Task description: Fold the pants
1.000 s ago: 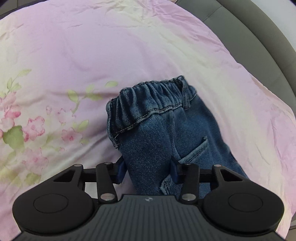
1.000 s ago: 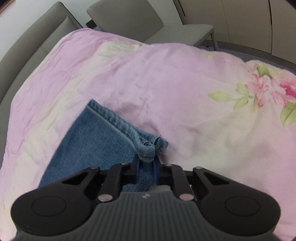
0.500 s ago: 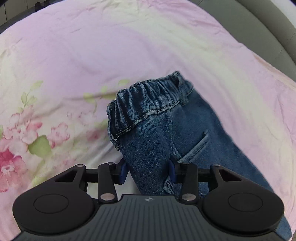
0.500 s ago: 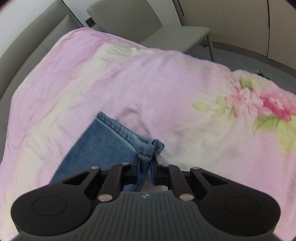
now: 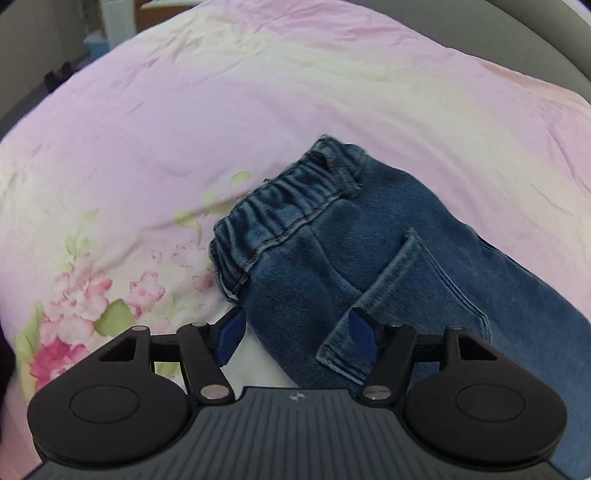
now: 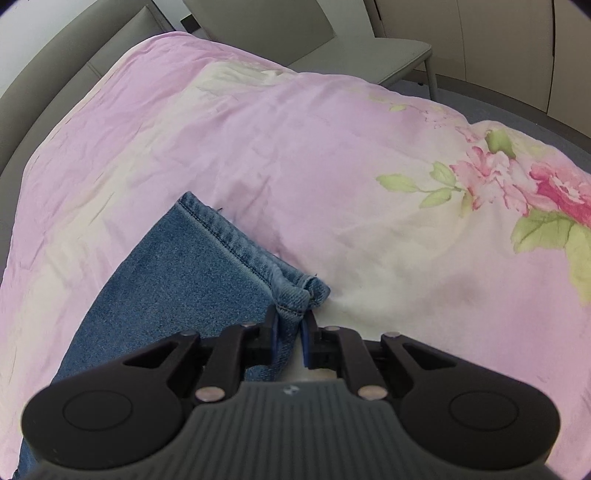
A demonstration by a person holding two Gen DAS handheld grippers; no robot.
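Small blue denim pants [image 5: 369, 254] lie on a pink floral sheet [image 5: 184, 110]. In the left wrist view the elastic waistband [image 5: 280, 214] and a back pocket face me. My left gripper [image 5: 295, 332] stands open with its blue pads on either side of the waist part, the left pad apart from the cloth. In the right wrist view the lighter leg end with its stitched hem [image 6: 236, 243] points away. My right gripper [image 6: 290, 332] is shut on the bunched hem corner [image 6: 299, 295].
The sheet [image 6: 332, 155] covers the whole work surface and drops off at its edges. A grey sofa back [image 6: 55, 66] and a grey chair [image 6: 295, 33] stand beyond the far edge. Grey floor [image 6: 517, 118] shows at the right.
My left gripper's pads have spread apart and let go of the waist, which now lies flatter on the sheet. My right gripper keeps its hold on the hem corner and has shifted slightly.
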